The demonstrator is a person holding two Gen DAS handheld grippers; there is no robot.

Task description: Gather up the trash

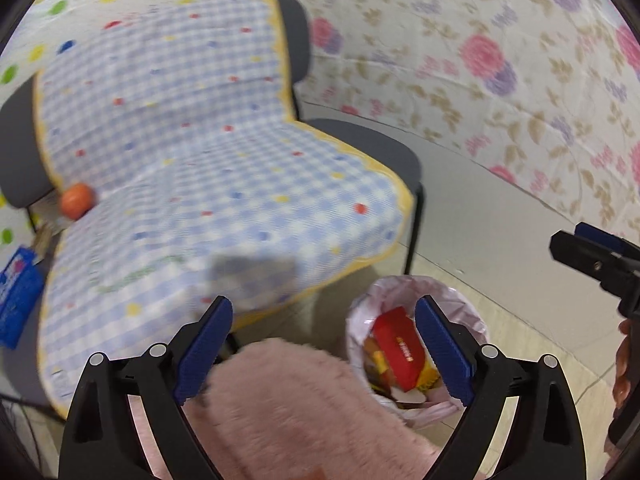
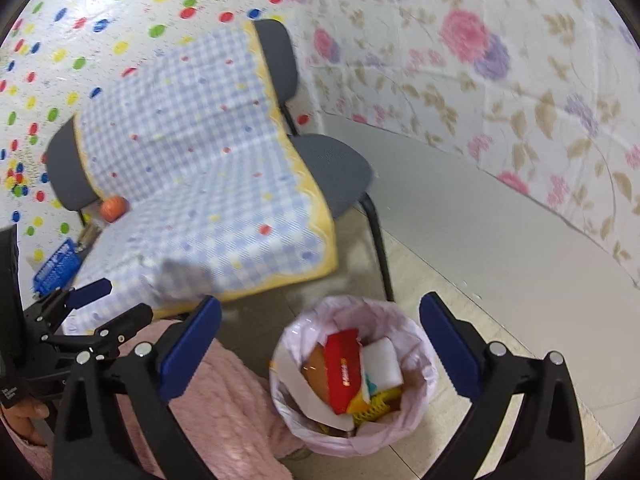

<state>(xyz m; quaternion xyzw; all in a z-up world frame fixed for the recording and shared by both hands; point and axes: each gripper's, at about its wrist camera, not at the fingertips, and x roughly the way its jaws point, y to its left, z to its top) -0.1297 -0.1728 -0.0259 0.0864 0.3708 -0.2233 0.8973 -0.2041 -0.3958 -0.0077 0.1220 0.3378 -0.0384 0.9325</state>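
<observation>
A small bin with a pale pink liner (image 1: 360,312) (image 2: 404,420) stands on the floor by the chair. It holds a red packet (image 1: 400,348) (image 2: 342,368), a white block (image 2: 382,360) and yellow scraps. My left gripper (image 1: 324,348) is open and empty, above a pink fluffy fabric (image 1: 300,408) and just left of the bin. My right gripper (image 2: 320,352) is open and empty above the bin. The left gripper also shows in the right wrist view (image 2: 108,300), and the right gripper at the right edge of the left wrist view (image 1: 592,256).
A grey chair (image 1: 360,140) (image 2: 332,160) with a blue checked cloth (image 1: 200,160) (image 2: 200,180) stands behind the bin. An orange ball (image 1: 78,199) (image 2: 113,208) lies at the seat's back. A blue basket (image 2: 56,266) and a blue pack (image 1: 18,292) are at left. Floral sheeting (image 2: 480,80) hangs at right.
</observation>
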